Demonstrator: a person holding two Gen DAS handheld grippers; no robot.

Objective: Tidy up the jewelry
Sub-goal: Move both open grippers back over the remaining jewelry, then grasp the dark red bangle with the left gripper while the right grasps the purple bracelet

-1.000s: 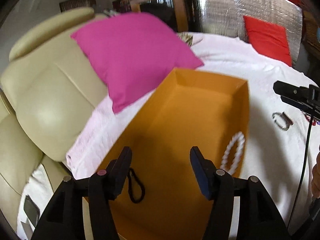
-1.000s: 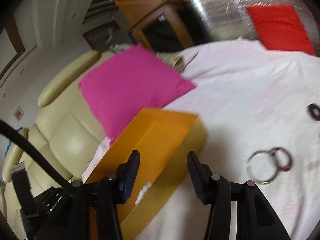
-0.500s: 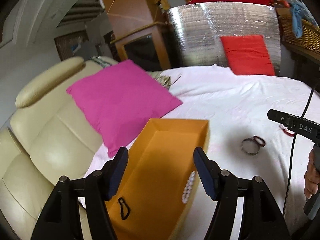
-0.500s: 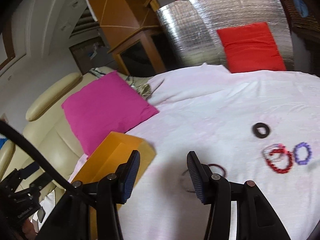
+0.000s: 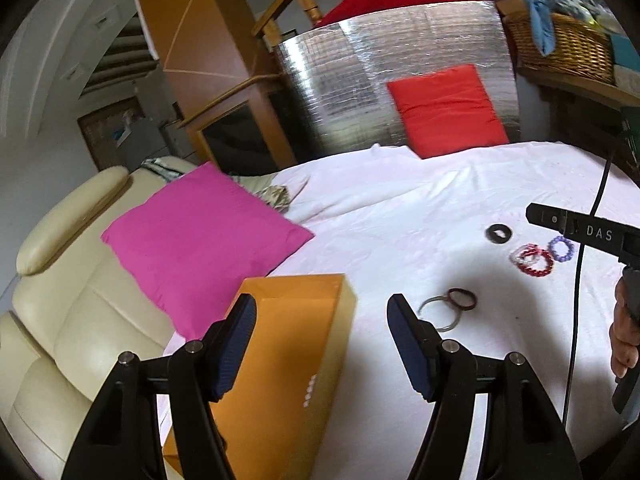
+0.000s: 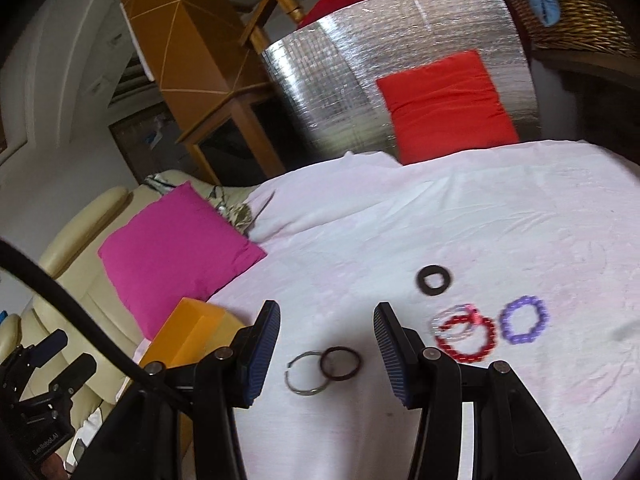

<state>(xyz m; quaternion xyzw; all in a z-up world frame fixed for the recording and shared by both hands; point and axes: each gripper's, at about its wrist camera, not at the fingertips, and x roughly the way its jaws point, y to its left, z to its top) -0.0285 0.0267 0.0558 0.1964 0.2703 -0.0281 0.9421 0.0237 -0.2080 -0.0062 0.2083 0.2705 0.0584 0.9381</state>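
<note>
An orange box [image 5: 288, 360] lies on the white sheet [image 5: 400, 220], white beads [image 5: 309, 391] showing inside it. My left gripper [image 5: 320, 344] hovers open over its near right edge, holding nothing. To its right lie a silver ring [image 5: 425, 307] and a dark brown ring [image 5: 474, 300], touching. Farther right sit a black ring [image 5: 491, 234], a red bead bracelet [image 5: 534, 269] and a purple one [image 5: 554, 246]. My right gripper [image 6: 326, 344] stands open above the silver ring [image 6: 289, 372] and brown ring [image 6: 358, 364]. The black ring [image 6: 420, 280], red bracelet [image 6: 466, 356] and purple bracelet [image 6: 506, 322] lie to its right.
A pink pillow [image 5: 200, 240] leans on a cream sofa [image 5: 64, 300] left of the box. A red cushion [image 5: 448, 108] rests against a silver foil panel [image 5: 360, 80] at the back. A wicker basket [image 5: 560, 44] stands back right. A hand [image 5: 624, 336] holds the right gripper's handle.
Both grippers have drawn back and up from the orange box and swung right. The box's inside no longer fills the left view. The rings and bracelets have come into view. The left jaws widened a little.
</note>
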